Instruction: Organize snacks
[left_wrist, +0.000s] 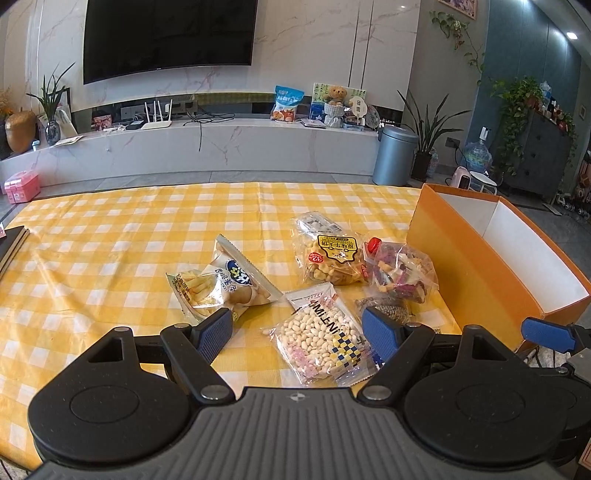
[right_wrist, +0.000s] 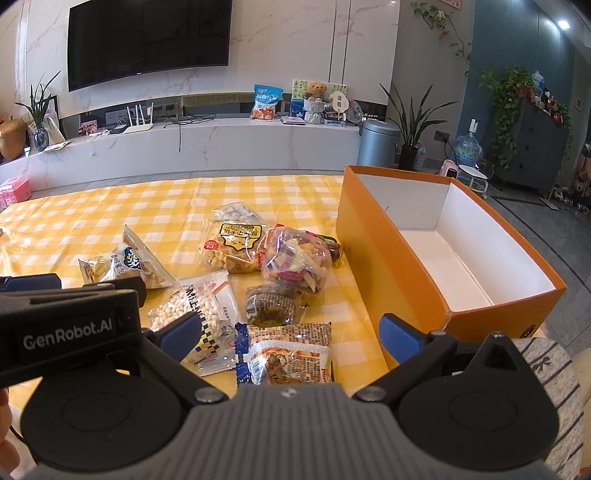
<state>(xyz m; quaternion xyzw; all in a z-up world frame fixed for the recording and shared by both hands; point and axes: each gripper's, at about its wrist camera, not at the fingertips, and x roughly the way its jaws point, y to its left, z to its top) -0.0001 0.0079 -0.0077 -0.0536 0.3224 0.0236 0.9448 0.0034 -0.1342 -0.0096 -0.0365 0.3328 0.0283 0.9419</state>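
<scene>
Nothing packed yet: orange box (right_wrist: 391, 266) at frame right is empty, all snack packets (right_wrist: 258, 280) lie mid-frame on the checked tablecloth (left_wrist: 110, 236); left gripper (left_wrist: 299, 328) and right gripper (right_wrist: 291, 332) both spread wide, holding nothing.

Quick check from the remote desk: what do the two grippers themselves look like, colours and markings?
Both match: the left gripper and right gripper have black linkage arms with round silver pivots, blue ribbed finger pads, and a grey ridged body with a small logo. The left gripper's side, seen from the right wrist, reads GenRobot.AI in white.
</scene>
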